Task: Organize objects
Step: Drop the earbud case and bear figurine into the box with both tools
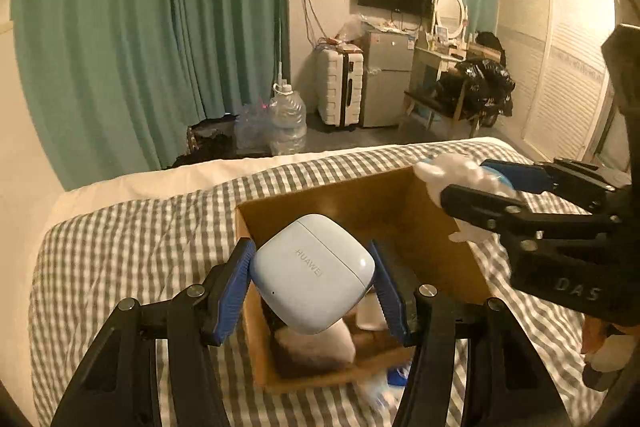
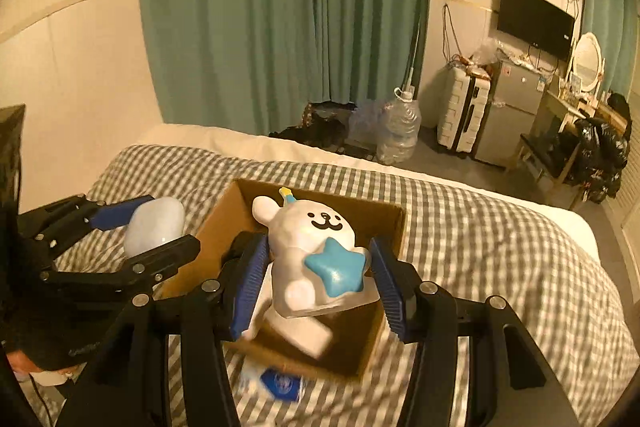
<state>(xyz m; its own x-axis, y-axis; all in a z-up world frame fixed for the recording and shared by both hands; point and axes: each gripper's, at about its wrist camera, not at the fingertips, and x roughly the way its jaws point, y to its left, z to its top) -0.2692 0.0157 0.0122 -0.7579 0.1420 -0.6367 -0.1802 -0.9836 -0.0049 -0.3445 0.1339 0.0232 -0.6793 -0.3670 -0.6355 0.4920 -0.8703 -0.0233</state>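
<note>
Left gripper: my left gripper (image 1: pixel 312 277) is clamped on a pale blue earbud case (image 1: pixel 312 273), its blue pads (image 1: pixel 234 287) pressing the case's two sides; the jaws are as narrow as the case allows.
Earbud case: it sits tilted between the pads, lid end pointing away from me, with grey lettering across its face.
Right gripper: my right gripper (image 2: pixel 320 267) grips a white bear figurine (image 2: pixel 312 251) at the body, blue pads (image 2: pixel 250 281) against both its flanks, jaws about half open around it.
Bear figurine: it faces up toward the camera, with a smiling face, a small party hat, and a blue star (image 2: pixel 336 269) on its front.
Cardboard box: an open brown cardboard box (image 1: pixel 360 203) lies just below and ahead of both grippers, and both held things hang above its opening.
Inside the box: under my left gripper I make out a pale rounded item (image 1: pixel 320 343) and something white, both too blurred to name.
Near the box: a blue and white packet (image 2: pixel 280 383) lies on the bed just beside the box's near wall, beneath my right gripper.
Bed: a grey and white checked cover (image 1: pixel 140 247) carries the box.
Beyond: past the bed, green curtains (image 1: pixel 140 27), a water jug (image 1: pixel 286 119), a white suitcase (image 1: pixel 340 87).
</note>
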